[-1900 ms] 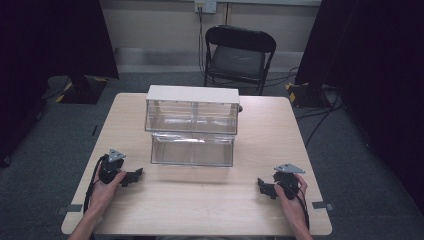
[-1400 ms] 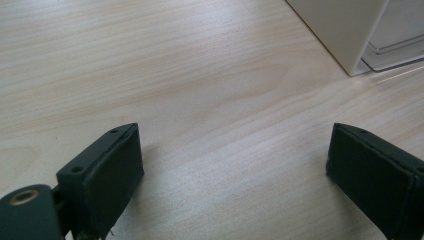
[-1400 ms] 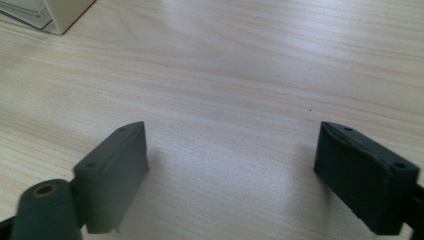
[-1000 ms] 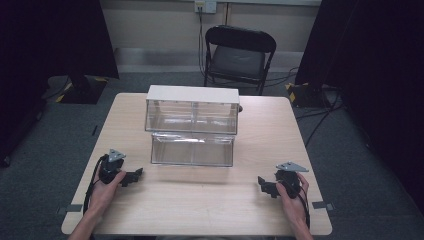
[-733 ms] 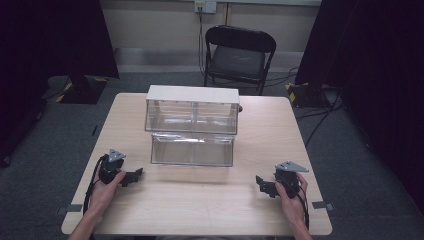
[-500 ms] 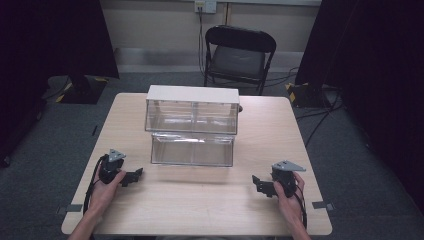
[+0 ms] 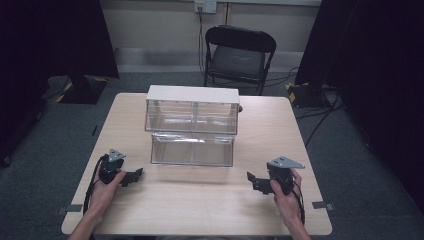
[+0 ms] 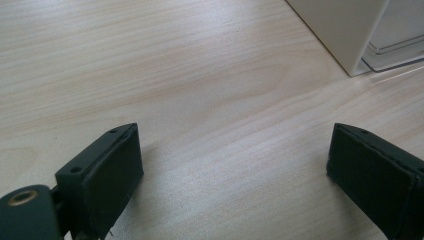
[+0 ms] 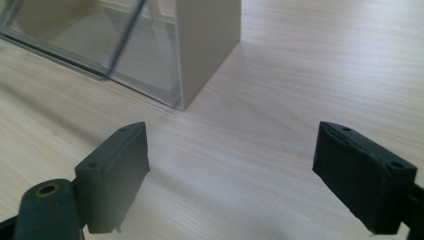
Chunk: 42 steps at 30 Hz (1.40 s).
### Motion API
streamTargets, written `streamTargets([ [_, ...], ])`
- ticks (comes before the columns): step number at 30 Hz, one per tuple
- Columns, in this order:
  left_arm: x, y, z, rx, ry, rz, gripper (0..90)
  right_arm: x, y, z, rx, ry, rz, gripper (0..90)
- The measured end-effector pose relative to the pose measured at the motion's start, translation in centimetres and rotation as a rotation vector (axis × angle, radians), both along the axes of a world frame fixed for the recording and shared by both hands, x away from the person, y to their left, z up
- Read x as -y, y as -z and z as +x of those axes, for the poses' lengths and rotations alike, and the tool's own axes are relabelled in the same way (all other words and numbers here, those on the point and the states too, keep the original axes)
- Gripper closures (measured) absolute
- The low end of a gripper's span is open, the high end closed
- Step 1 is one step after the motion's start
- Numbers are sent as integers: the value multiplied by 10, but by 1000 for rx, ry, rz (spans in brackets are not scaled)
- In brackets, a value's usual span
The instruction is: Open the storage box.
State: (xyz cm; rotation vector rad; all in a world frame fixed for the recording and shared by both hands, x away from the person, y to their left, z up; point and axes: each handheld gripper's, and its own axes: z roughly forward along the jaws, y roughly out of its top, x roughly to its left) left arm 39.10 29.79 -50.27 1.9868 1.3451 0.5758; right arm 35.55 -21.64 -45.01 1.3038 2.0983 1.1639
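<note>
Clear drawer cabinet stands mid-table, toward the far edge, its lower drawer pulled out. Left gripper near the front-left corner, right gripper near the front-right; both jaws spread wide, empty, apart from the cabinet.

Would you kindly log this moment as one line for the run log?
left tongs: open, empty, on table | right tongs: open, empty | drawer: pulled out of cabinet, untouched
</note>
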Motion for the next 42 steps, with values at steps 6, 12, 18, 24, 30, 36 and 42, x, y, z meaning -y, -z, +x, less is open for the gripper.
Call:
streamTargets([
  [6,0,0,0,0,0,1,71,-9,-9,-1,16,-39,12,141],
  [12,0,0,0,0,-1,0,72,-15,-21,-2,32,-65,13,141],
  [18,0,0,0,0,0,0,71,-29,-28,3,28,-102,27,141],
  [24,0,0,0,0,-1,1,71,-45,-26,9,15,-131,23,141],
  [30,0,0,0,0,0,1,71,-62,-20,16,2,-160,3,141],
  [36,0,0,0,0,0,0,72,-79,-10,23,-17,-178,-43,142],
  [42,0,0,0,0,0,0,71,-91,-1,28,-37,-182,-58,142],
])
